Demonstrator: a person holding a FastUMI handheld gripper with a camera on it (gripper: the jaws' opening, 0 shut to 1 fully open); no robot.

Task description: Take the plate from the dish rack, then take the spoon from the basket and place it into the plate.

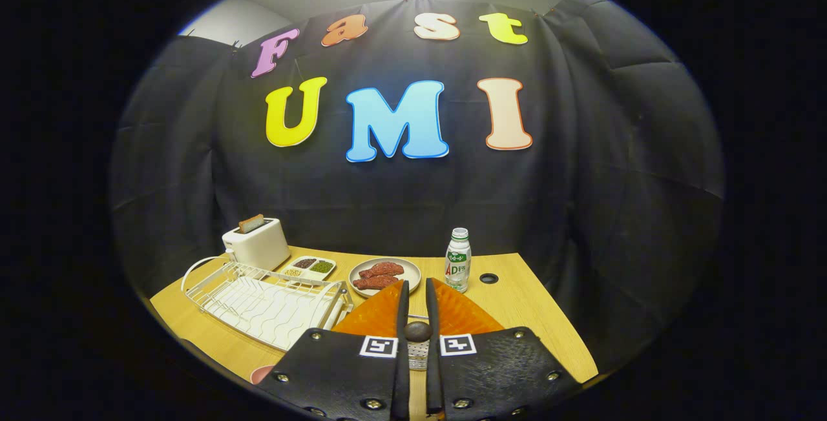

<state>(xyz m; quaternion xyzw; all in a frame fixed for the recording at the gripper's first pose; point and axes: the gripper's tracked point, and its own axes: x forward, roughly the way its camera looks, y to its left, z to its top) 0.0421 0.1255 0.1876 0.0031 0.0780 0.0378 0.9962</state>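
My gripper (417, 285) has its two black fingers drawn close together, with only a narrow slit between them. In that slit sits the dark rounded end of the spoon (418, 330), pressed by both fingers. Directly under it I see the metal mesh of the basket (418, 356). The orange ribbed plate (465, 311) lies on the wooden table just beyond the basket, showing on both sides of the fingers. The white wire dish rack (258, 305) stands to the left of the plate with nothing in it.
Behind the rack stand a white toaster (256, 243) and a small white tray of beans (310, 267). A grey plate of red meat (386, 276) and a white bottle (457, 259) sit beyond the fingertips. A cable hole (489, 277) lies right of the bottle.
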